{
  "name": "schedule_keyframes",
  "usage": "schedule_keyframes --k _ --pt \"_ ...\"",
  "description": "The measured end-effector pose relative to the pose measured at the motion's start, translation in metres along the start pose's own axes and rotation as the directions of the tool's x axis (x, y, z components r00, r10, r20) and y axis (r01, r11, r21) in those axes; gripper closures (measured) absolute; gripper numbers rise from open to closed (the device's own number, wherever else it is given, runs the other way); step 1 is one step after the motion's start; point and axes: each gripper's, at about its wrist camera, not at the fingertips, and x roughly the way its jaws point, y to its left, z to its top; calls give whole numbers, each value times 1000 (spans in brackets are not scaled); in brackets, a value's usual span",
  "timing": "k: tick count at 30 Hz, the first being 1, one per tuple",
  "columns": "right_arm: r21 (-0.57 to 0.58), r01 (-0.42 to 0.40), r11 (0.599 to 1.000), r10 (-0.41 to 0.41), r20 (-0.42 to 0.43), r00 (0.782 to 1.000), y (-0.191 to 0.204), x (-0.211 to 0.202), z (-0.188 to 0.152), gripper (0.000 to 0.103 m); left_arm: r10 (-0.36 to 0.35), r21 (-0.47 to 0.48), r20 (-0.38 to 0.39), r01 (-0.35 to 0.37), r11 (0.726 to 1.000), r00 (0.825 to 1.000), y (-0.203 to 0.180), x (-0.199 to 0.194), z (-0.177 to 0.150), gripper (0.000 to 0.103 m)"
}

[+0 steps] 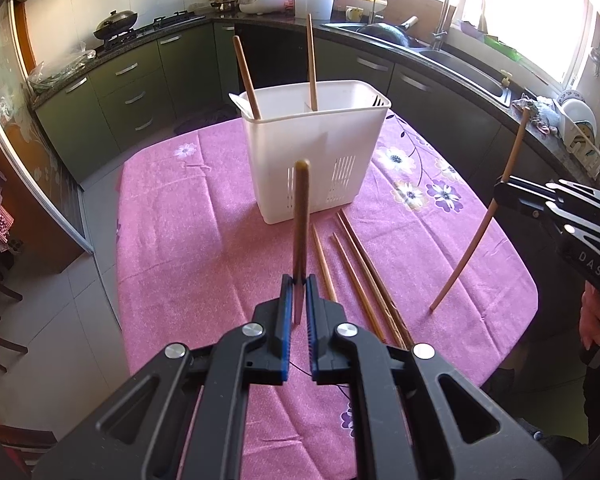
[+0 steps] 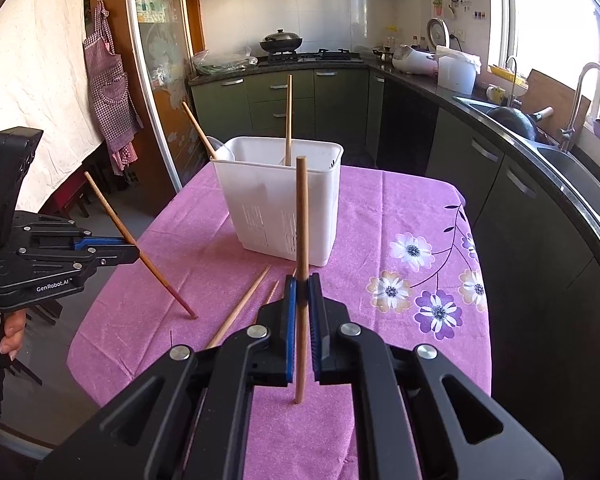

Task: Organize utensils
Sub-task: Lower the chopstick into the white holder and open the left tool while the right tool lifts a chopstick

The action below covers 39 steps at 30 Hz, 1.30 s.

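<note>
Left wrist view: at lower centre the left tool (image 1: 299, 280) is clenched on an upright chopstick (image 1: 301, 216); the white utensil basket (image 1: 312, 152) stands mid-frame on the pink counter (image 1: 180, 240), loose chopsticks (image 1: 356, 272) lying before it; at right the right tool (image 1: 500, 188) grips another chopstick (image 1: 496, 204).

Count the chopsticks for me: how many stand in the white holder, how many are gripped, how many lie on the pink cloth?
Chopsticks in the white holder: 2
Gripped, one each by left gripper and right gripper: 2
Lying on the pink cloth: 3
Total: 7
</note>
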Motion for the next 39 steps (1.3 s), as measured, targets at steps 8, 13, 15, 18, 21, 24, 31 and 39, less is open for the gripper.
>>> schedule_keyframes --k 8,13,15,18,21,24,31,39 --pt "-9 -13 1000 13 35 999 3 -9 15 96 -2 19 21 1 1000 1000 -5 -7 12 96" --pt "-7 -36 999 36 77 996 4 -27 37 96 -16 41 31 14 999 999 -13 -19 32 96" --pt "-6 -41 999 42 94 995 4 -34 48 96 -23 51 44 21 998 999 -17 -27 43 96" --pt "-5 -47 999 47 120 992 4 -45 61 96 -31 65 75 26 998 997 -21 -42 66 96" --pt "-10 -42 999 43 143 989 3 -52 75 96 -28 75 115 19 997 993 -25 -56 92 96" --pt "-10 -35 999 36 166 985 1 -58 91 96 -38 72 144 28 997 989 -28 -69 118 96" --pt "-23 -43 999 46 184 982 -1 -61 111 96 6 49 206 -16 999 979 -25 -79 172 96" --pt "-10 -58 998 59 203 978 -8 -59 121 96 81 -9 145 -81 997 986 -9 -25 185 96"
